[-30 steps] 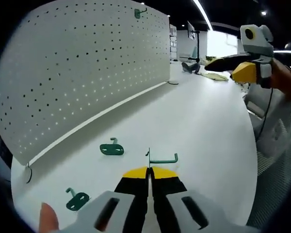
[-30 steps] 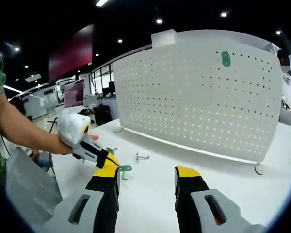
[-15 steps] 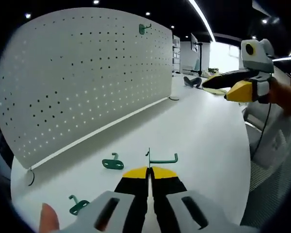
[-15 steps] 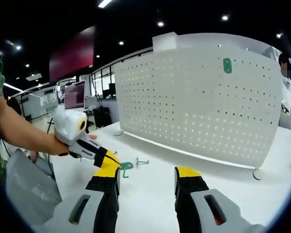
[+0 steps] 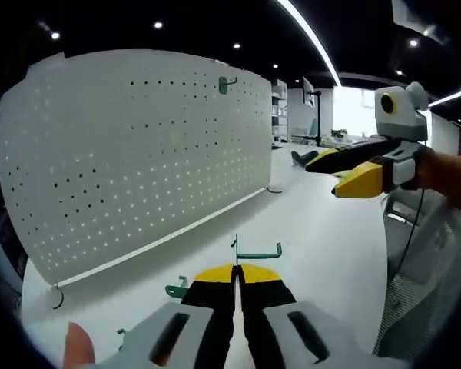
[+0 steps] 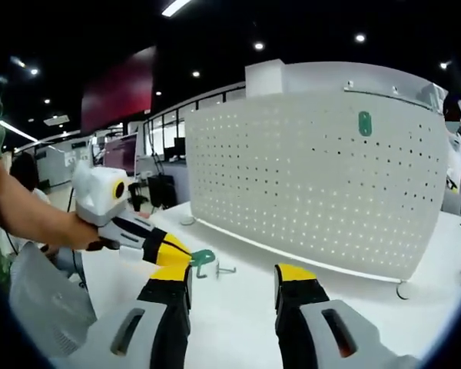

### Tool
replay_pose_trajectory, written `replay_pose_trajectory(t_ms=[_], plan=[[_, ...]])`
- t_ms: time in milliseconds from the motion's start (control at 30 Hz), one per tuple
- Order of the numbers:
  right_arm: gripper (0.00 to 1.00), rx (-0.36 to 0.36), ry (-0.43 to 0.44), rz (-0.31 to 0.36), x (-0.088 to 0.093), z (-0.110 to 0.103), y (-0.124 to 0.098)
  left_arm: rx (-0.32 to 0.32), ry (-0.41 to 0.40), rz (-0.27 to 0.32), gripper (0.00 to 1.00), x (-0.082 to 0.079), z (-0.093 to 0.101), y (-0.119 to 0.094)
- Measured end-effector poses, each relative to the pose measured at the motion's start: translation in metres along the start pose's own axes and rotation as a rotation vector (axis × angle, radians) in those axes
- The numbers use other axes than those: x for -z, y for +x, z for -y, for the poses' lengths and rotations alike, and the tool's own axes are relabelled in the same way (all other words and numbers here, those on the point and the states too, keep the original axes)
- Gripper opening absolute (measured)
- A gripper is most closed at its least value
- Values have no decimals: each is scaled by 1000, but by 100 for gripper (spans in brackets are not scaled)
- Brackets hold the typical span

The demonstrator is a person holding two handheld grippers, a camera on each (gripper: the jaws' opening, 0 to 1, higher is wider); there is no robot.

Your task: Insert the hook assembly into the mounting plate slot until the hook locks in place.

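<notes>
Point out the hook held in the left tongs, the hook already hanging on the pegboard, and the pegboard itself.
held hook (image 5: 259, 252), left gripper view, on its horizontal wire.
mounted hook (image 6: 365, 123), right gripper view, on its green plate.
pegboard (image 6: 292, 184), right gripper view, on its perforated face.

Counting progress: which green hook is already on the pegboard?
The hook high on the pegboard; another is held in the left hand-held gripper, others lie on the table.

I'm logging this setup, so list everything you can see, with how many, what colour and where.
pegboard: one, white, upright on the table.
mounted hook: one, green, high on the pegboard.
held hook: one, green, clamped in the left gripper.
loose hooks: at least two, green, on the table before the pegboard.
table: one, white.
left gripper: yellow-tipped black fingers, shut.
right gripper: same colours, open, empty.
</notes>
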State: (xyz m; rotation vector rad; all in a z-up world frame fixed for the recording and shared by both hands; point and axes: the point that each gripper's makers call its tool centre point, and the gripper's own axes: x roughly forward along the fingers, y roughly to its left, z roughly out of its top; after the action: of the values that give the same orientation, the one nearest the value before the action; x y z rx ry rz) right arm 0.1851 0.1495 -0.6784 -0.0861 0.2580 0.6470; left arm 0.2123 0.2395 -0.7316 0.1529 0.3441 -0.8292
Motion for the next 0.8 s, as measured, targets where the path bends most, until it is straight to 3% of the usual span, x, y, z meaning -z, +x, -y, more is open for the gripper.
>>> replay_pose_trajectory(t_ms=[467, 800], plan=[[41, -19, -20, 31, -18, -12, 4, -13, -49, 139, 2, -47, 8, -20], [36, -33, -12, 59, -32, -20, 5, 1, -44, 201, 2, -71, 19, -27]])
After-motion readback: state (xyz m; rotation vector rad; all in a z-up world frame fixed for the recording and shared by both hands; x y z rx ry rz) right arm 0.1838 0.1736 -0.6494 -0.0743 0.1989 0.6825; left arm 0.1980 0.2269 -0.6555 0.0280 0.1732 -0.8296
